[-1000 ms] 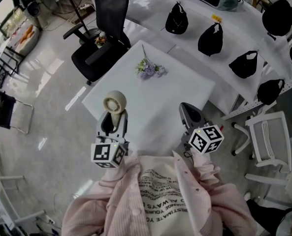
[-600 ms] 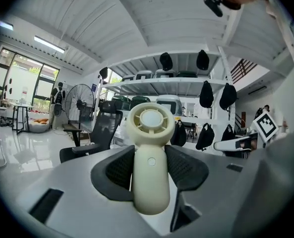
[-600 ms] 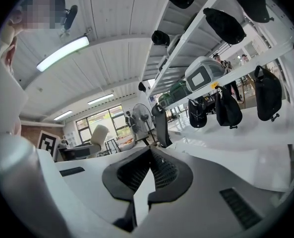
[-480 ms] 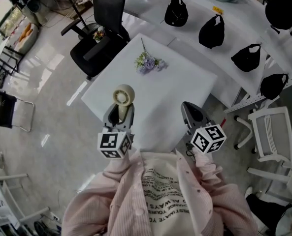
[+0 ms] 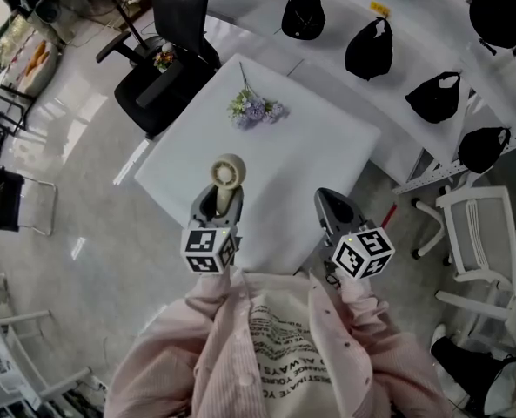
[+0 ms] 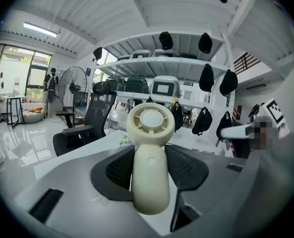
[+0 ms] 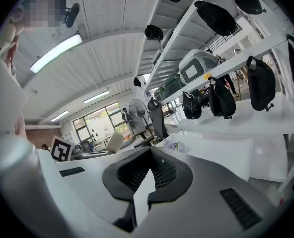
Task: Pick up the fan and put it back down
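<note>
A cream hand-held fan (image 5: 228, 173) stands upright between the jaws of my left gripper (image 5: 216, 207), over the near left part of the white table (image 5: 318, 146). The left gripper view shows the black pads pressing on both sides of the fan's handle (image 6: 150, 172), with the round fan head (image 6: 150, 124) sticking out above them. I cannot tell whether the fan's base touches the table. My right gripper (image 5: 331, 209) hovers at the table's near right edge. Its pads (image 7: 159, 170) meet at the tips with nothing between them.
A small bunch of purple flowers (image 5: 253, 109) lies at the table's far side. A black office chair (image 5: 166, 68) stands behind the table's left corner. Several black caps (image 5: 368, 49) sit on the long white bench beyond. A white chair (image 5: 479, 251) stands at the right.
My left gripper has sunk toward the table and drifted right, still shut on the fan. The right gripper has dropped slightly.
</note>
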`<state>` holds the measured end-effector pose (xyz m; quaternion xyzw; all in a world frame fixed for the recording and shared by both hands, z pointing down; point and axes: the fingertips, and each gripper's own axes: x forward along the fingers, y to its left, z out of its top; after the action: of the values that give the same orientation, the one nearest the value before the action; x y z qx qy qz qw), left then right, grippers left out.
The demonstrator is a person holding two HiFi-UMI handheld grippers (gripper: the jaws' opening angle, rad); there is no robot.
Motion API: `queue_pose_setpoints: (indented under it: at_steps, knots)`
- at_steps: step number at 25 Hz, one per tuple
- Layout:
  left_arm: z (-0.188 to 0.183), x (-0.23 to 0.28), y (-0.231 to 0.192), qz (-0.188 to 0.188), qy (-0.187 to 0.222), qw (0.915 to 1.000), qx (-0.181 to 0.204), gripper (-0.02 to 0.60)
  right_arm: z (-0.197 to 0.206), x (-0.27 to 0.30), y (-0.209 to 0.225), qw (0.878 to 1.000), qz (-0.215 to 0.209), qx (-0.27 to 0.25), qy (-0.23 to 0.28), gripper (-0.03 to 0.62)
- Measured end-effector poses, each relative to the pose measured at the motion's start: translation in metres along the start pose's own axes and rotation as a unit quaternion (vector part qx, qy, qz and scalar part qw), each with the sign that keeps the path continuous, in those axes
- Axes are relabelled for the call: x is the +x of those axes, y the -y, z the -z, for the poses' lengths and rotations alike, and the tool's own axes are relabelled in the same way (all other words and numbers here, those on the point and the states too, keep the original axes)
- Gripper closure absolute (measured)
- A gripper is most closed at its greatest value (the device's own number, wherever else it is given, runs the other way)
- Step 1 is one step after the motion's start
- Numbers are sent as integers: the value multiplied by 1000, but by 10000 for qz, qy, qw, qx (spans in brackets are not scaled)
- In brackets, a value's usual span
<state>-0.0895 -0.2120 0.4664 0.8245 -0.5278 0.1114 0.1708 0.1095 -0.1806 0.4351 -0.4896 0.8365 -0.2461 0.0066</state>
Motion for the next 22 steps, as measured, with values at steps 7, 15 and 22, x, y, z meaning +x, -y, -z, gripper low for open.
queue_pose_setpoints:
  at_steps: [7, 15, 22]
  knots:
    - [39, 33, 11, 250, -584, 9980, 53, 399, 10, 2, 5, 9998, 25, 96, -151, 595]
    - [98, 64, 15, 418, -1367, 9895, 232, 399, 35, -2, 11, 9985, 122, 308, -431, 594]
    - [135, 88, 15, 555, -1854, 9805, 351, 399, 62, -5, 16, 9960, 276, 562, -644, 595]
